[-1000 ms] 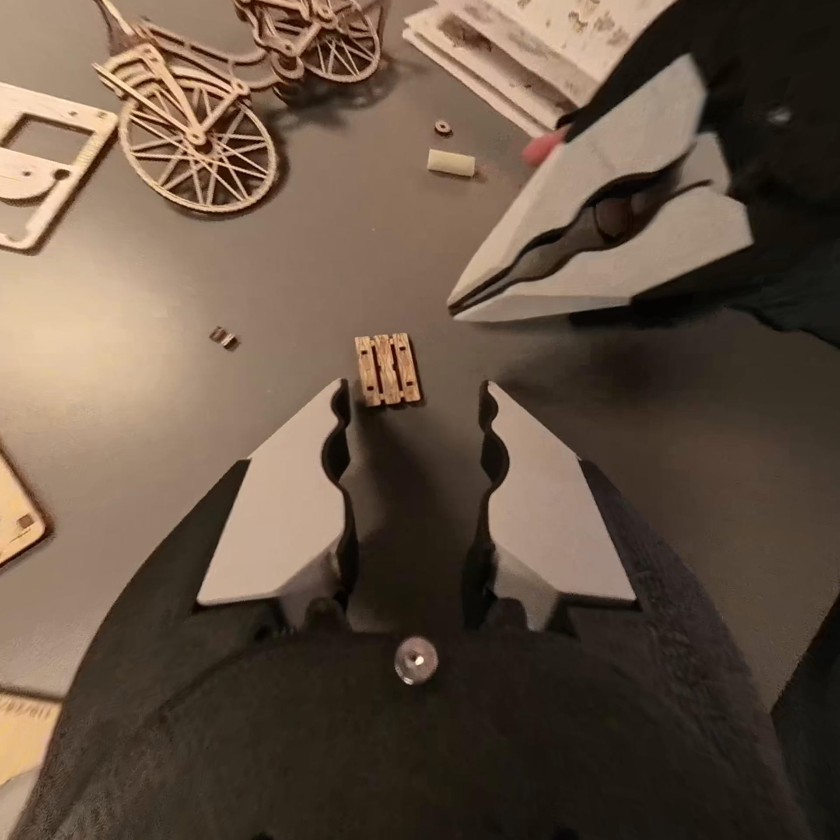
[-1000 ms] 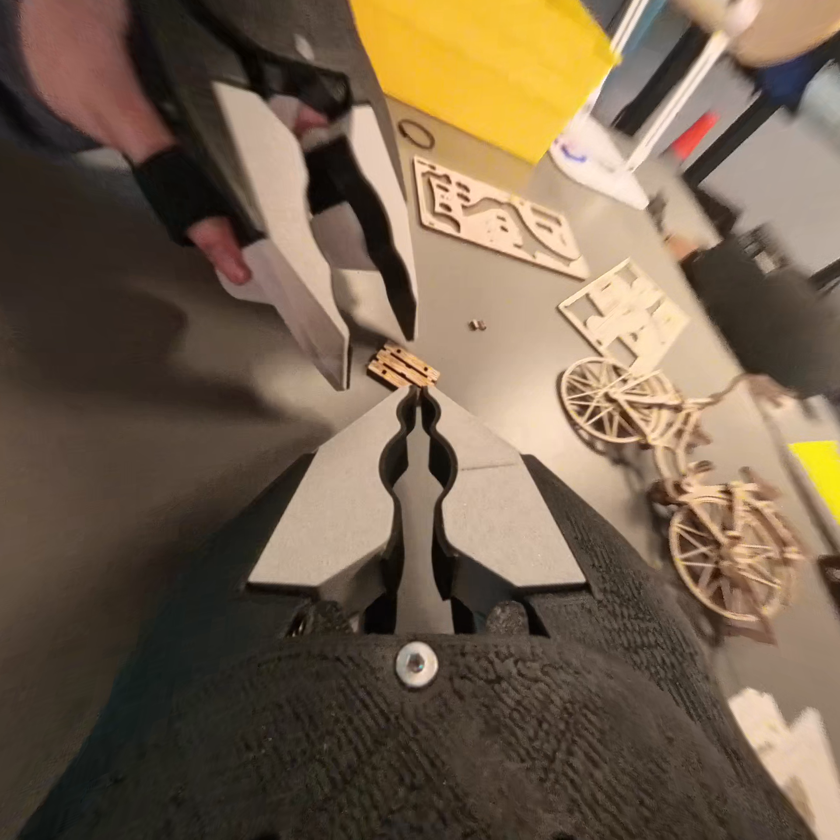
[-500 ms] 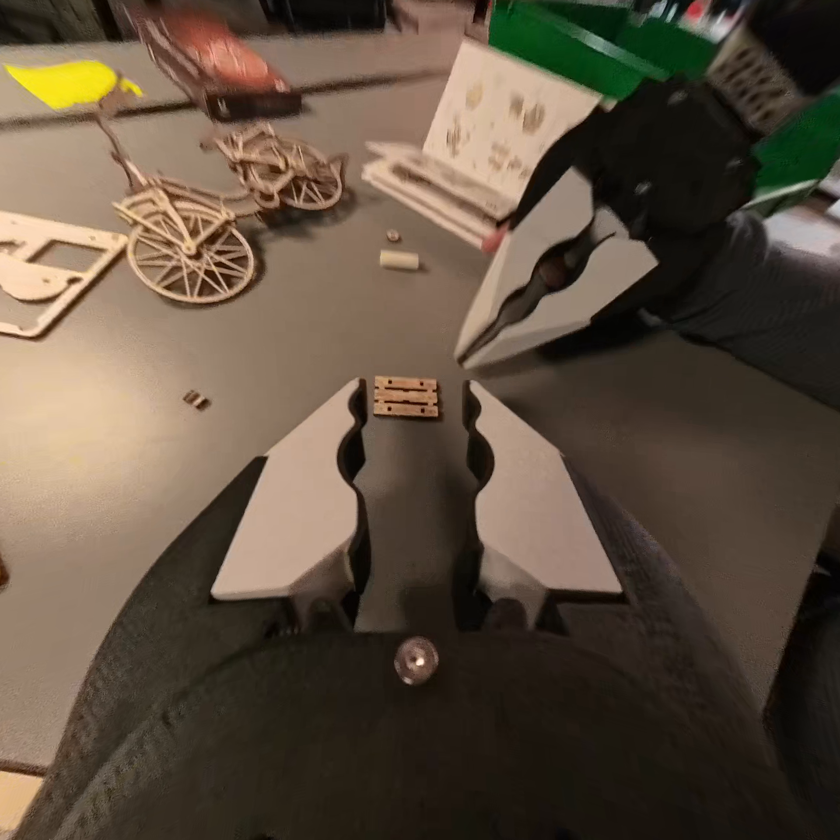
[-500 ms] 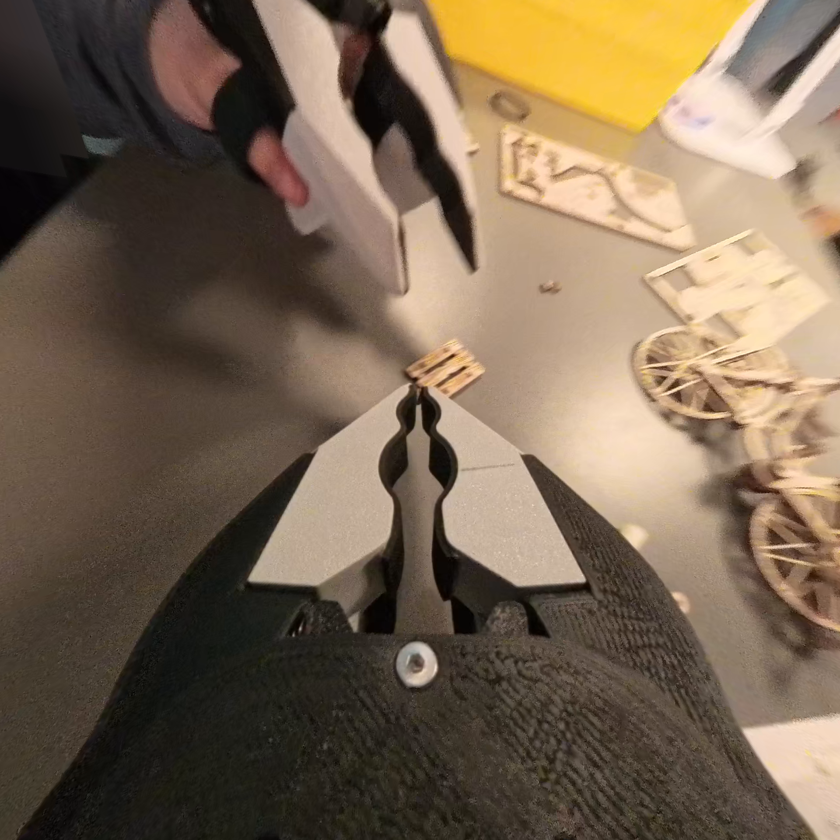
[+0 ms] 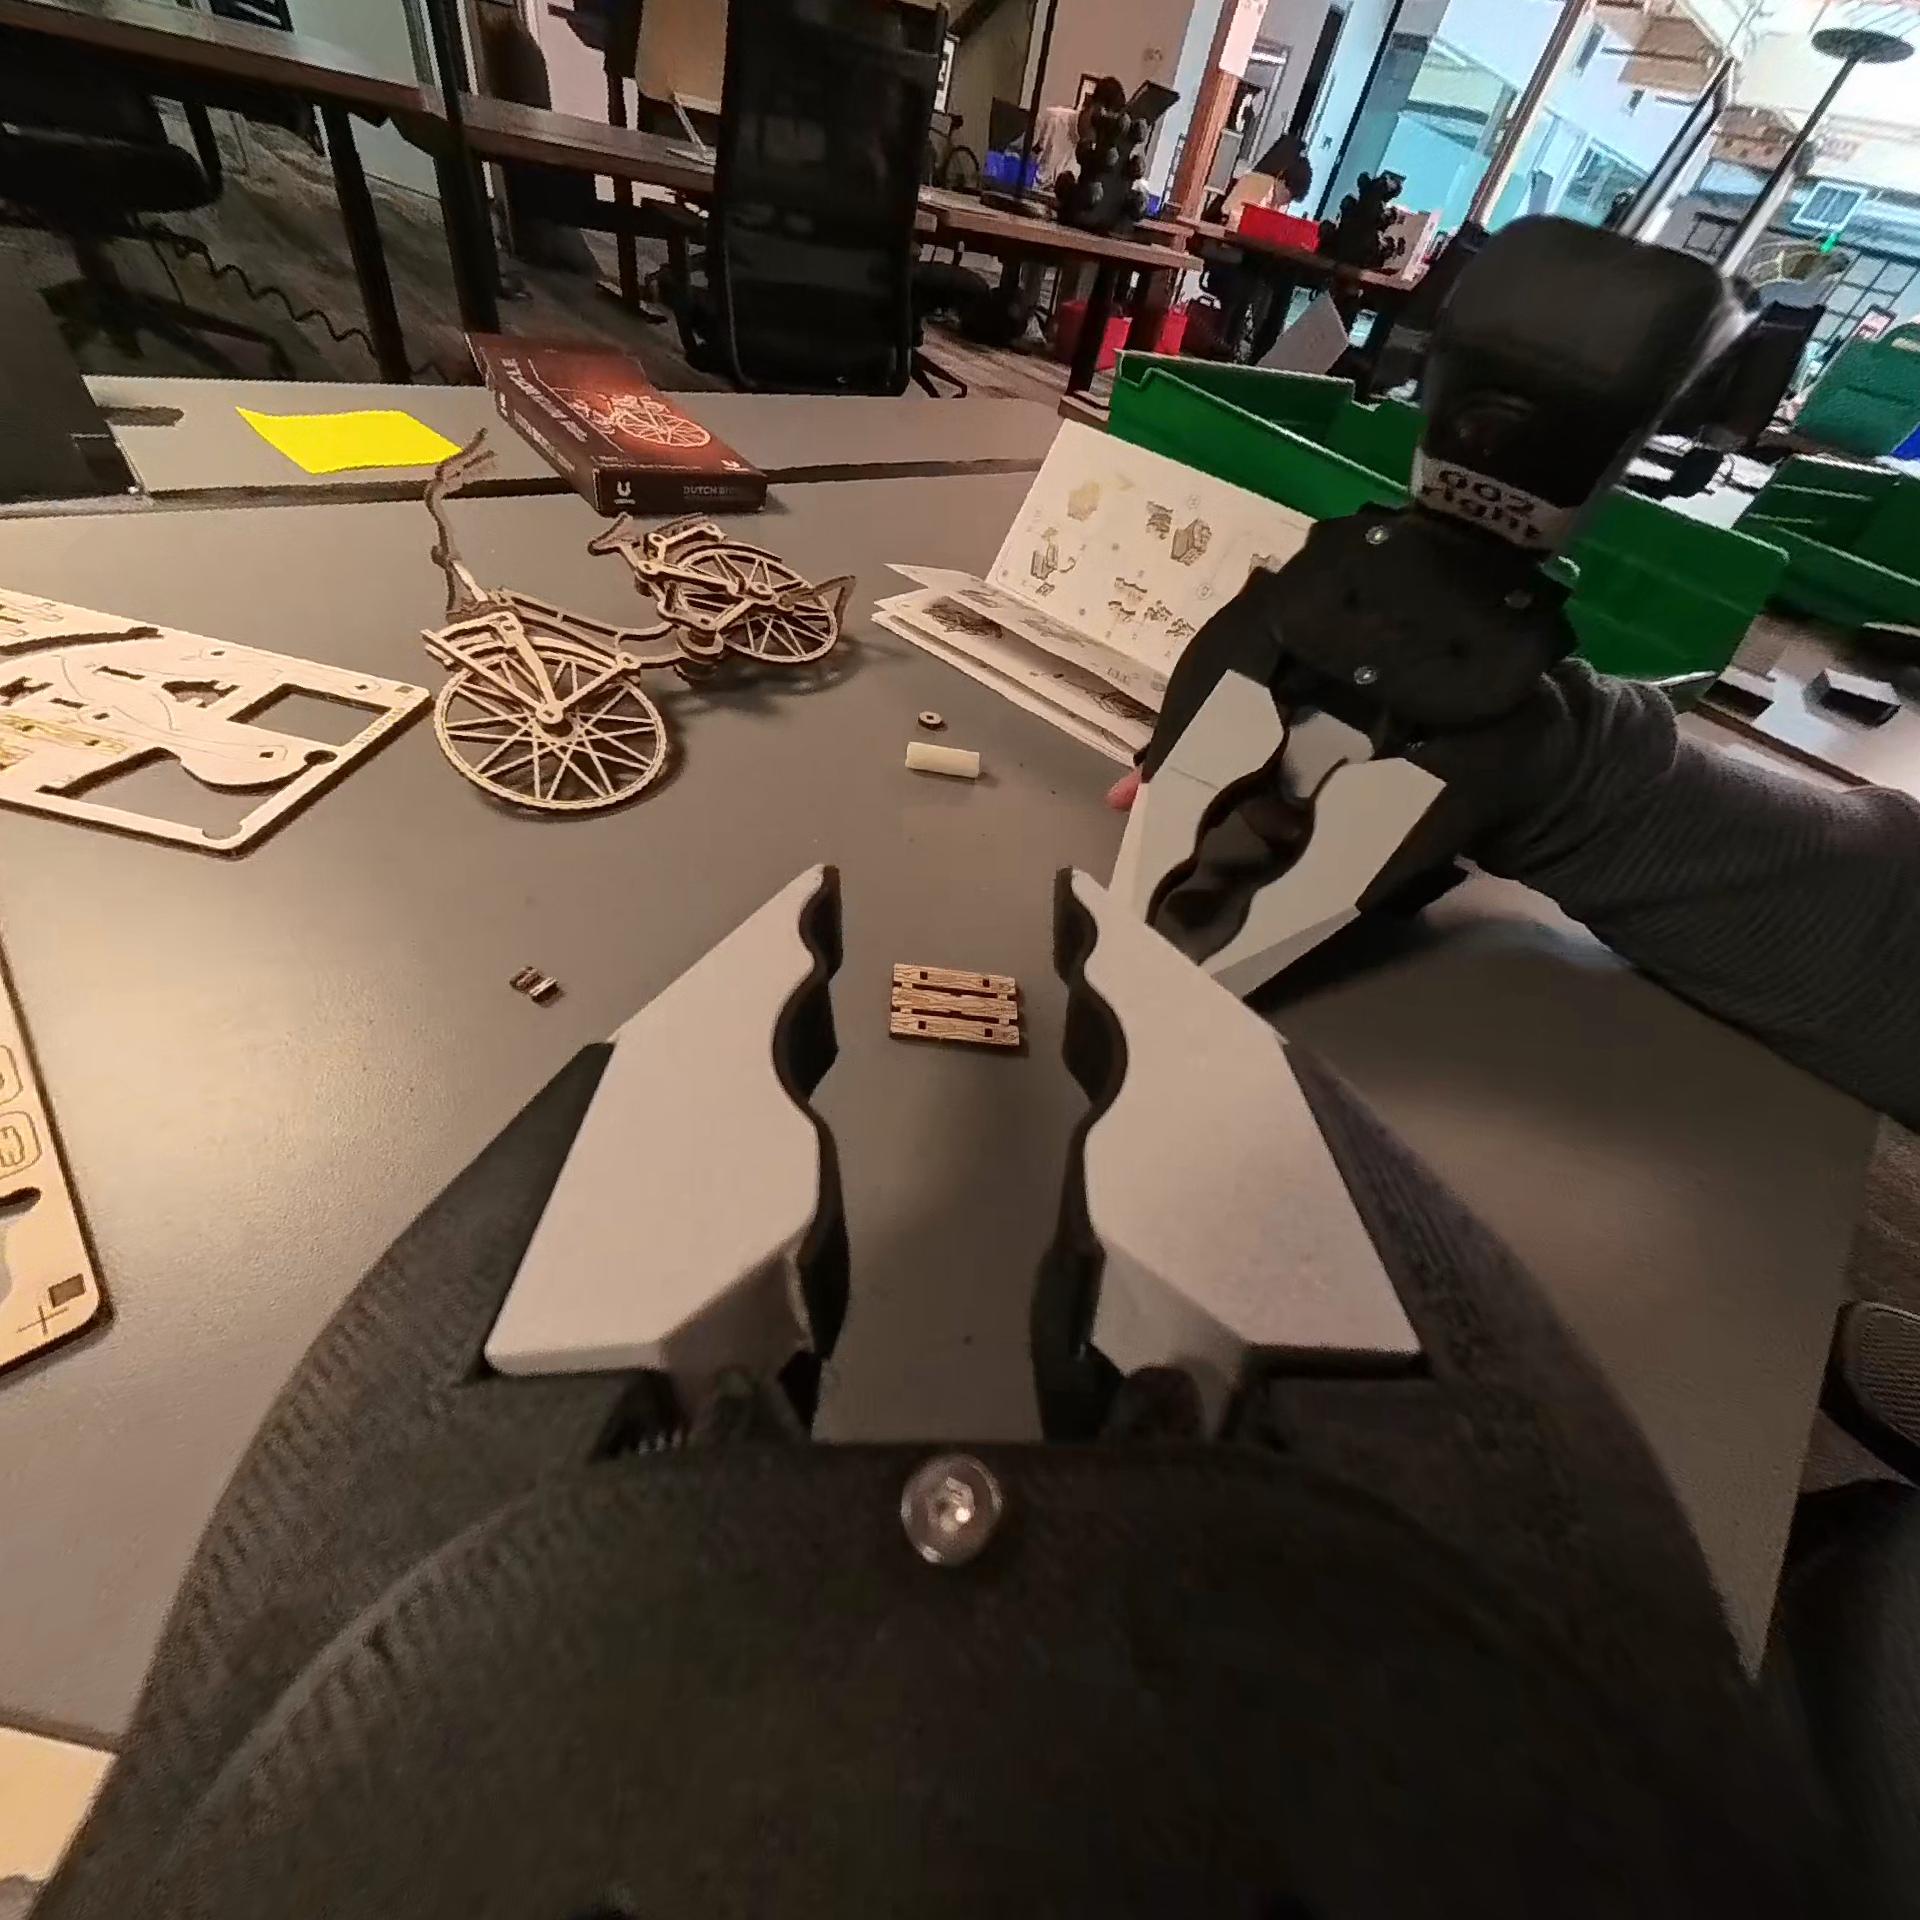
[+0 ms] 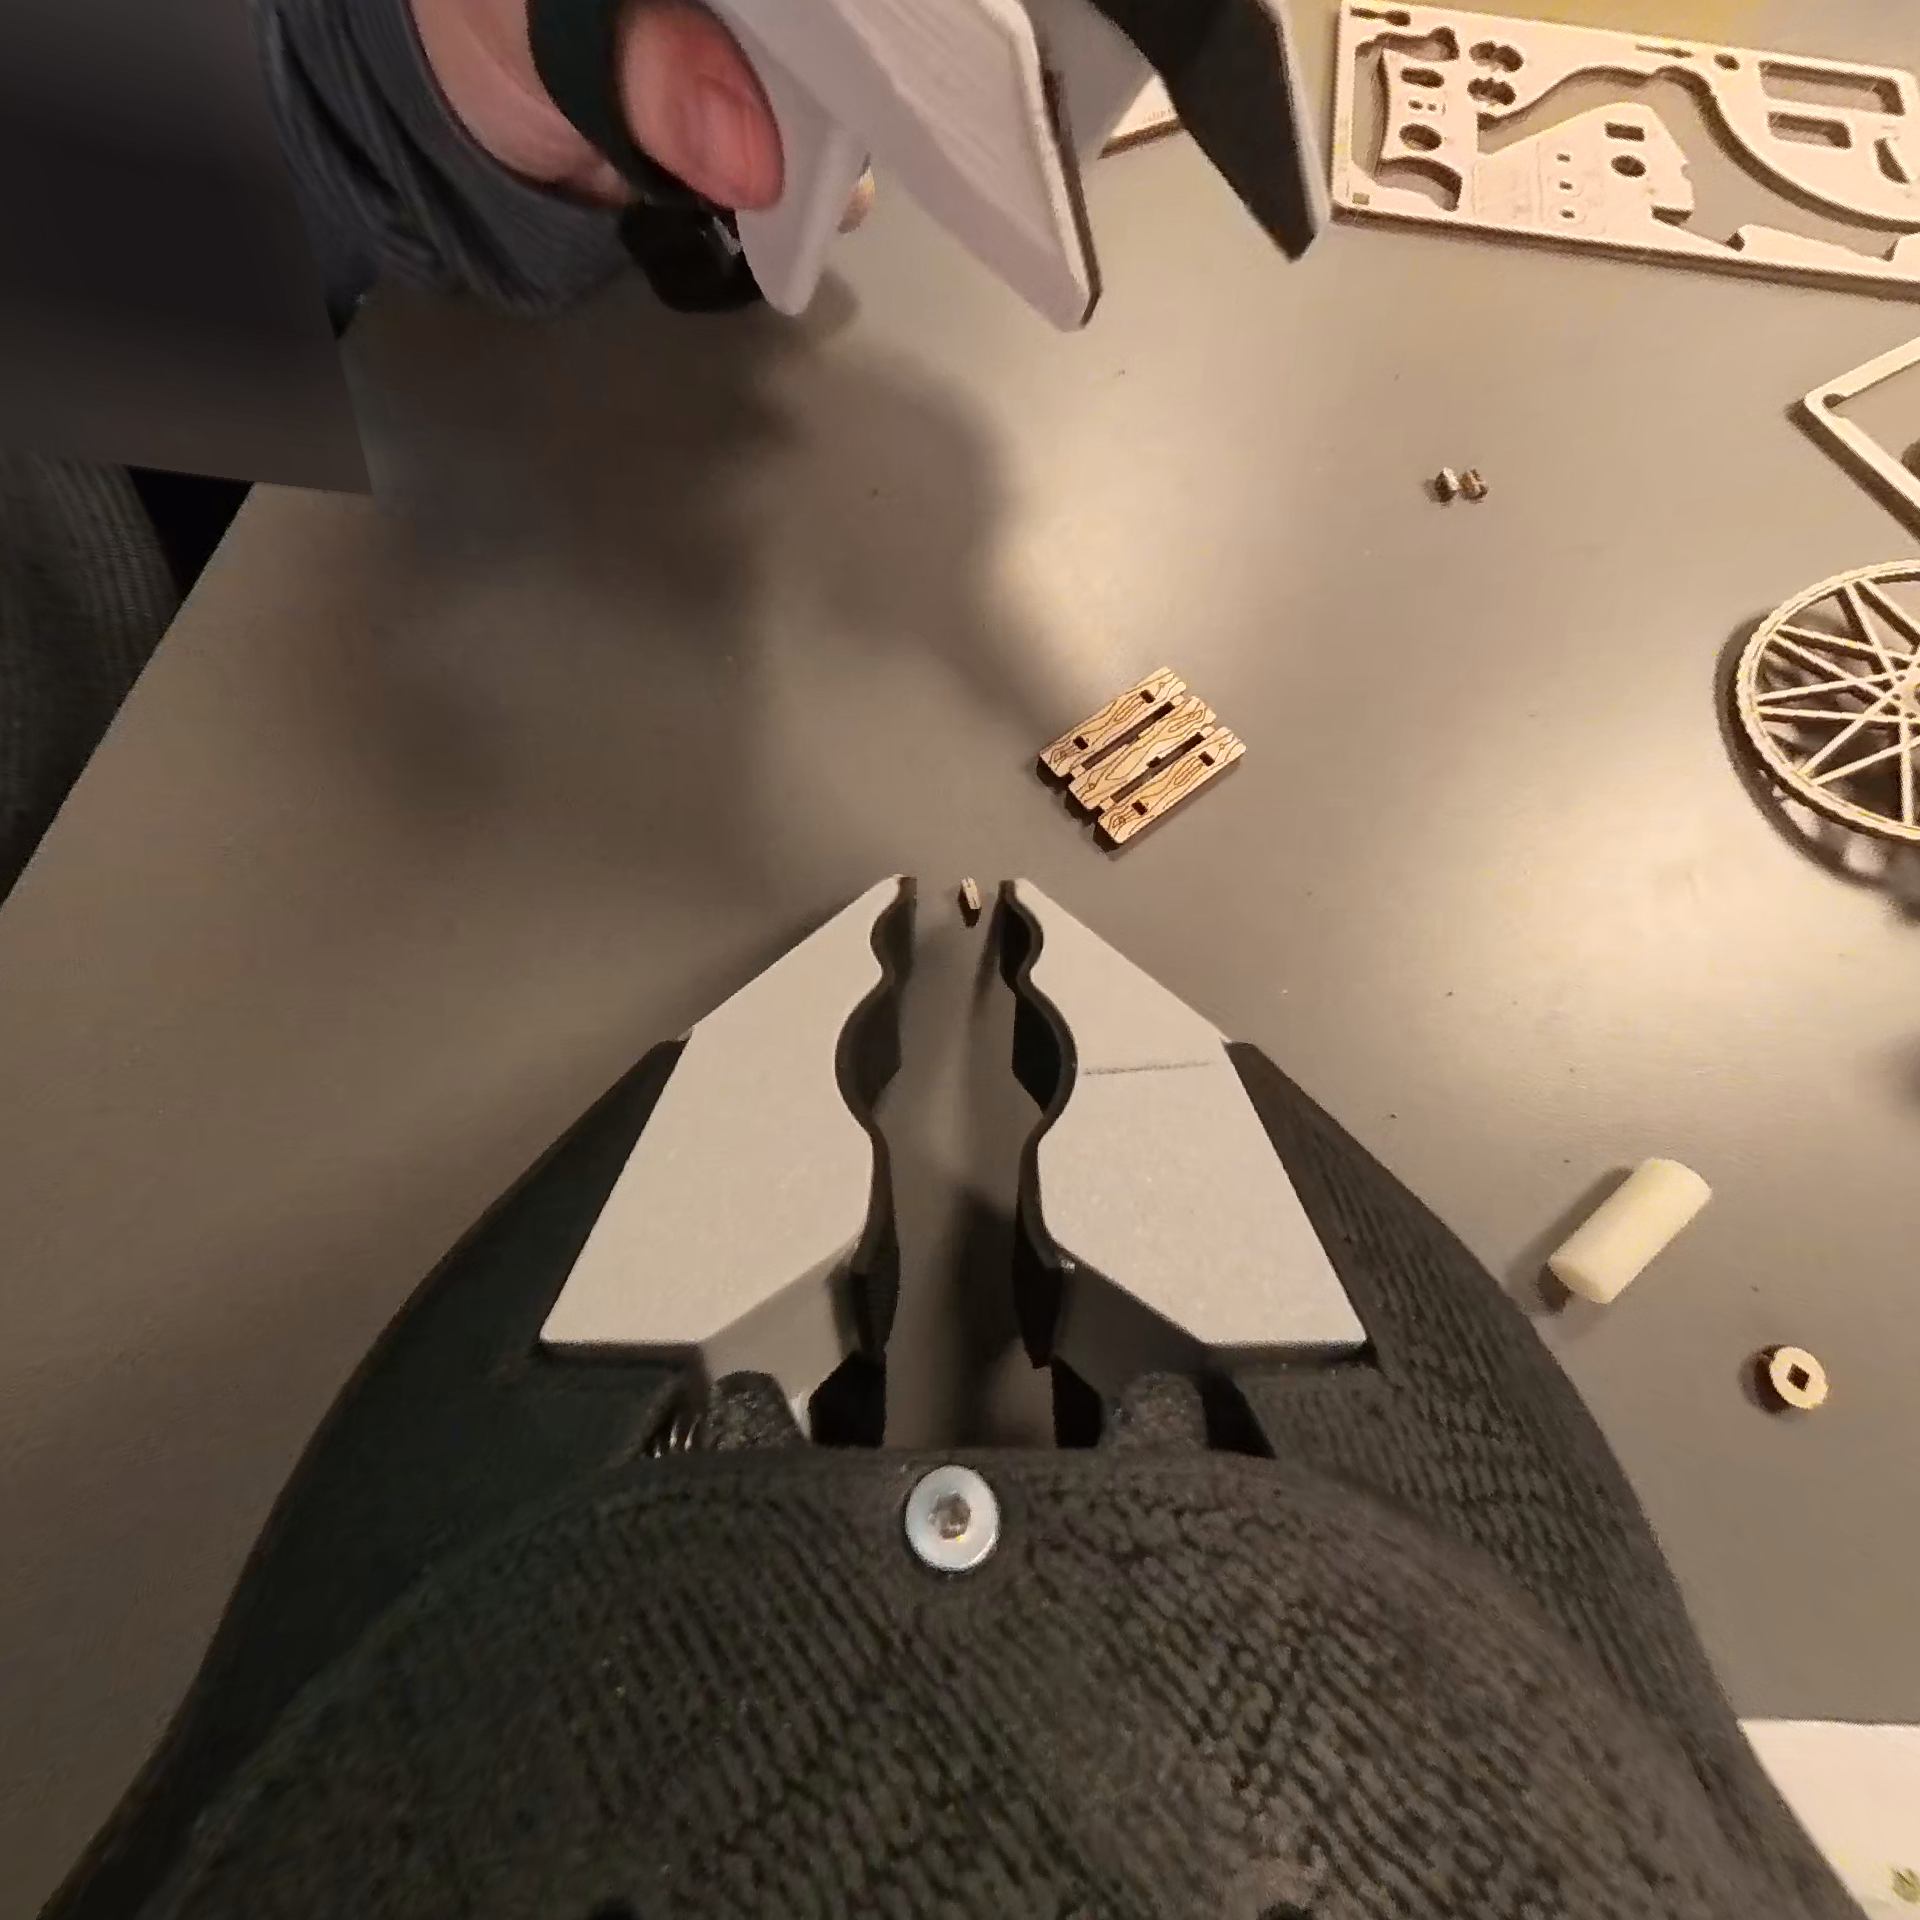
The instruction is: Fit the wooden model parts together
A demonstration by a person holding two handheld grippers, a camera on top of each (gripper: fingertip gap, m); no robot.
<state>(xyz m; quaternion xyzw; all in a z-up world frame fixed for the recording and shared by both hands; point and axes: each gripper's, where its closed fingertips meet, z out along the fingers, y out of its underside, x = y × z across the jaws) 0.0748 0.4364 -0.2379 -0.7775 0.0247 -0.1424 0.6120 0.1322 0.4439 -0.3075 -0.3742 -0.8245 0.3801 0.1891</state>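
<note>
A small slatted wooden piece [image 5: 956, 1003] lies flat on the grey table [image 5: 312, 1091]; it also shows in the right wrist view [image 6: 1143, 769]. My left gripper [image 5: 951, 894] is open and empty, held above the table, with the slatted piece seen between its fingers. It hangs at the top of the right wrist view [image 6: 1179, 270]. My right gripper [image 6: 956, 914] is slightly open near the table. A tiny wooden bit [image 6: 968, 899] sits between its tips, touching neither. The slatted piece lies just ahead and to its right. The right gripper stands right of the left one [image 5: 1195, 945].
A built wooden bicycle [image 5: 623, 665] and its wheel [image 6: 1839, 707], part sheets [image 5: 187, 717] [image 6: 1621, 135], an open booklet [image 5: 1091, 592], a white cylinder [image 6: 1631, 1242], a washer [image 6: 1792, 1379], two dark bits [image 6: 1460, 483]. The table edge [image 6: 156, 665] is on the right gripper's left. Green bins [image 5: 1351, 436] stand behind. About 9 cm separates my left fingertips from my right. It is some 12 cm from my right tips to the white cylinder [image 6: 1631, 1242]. It is also in sight in the left wrist view [image 5: 948, 756].
My right gripper has opened a little and drawn back from the slatted piece; a tiny bit now shows between its tips. My left gripper has tilted up to a flatter angle.
</note>
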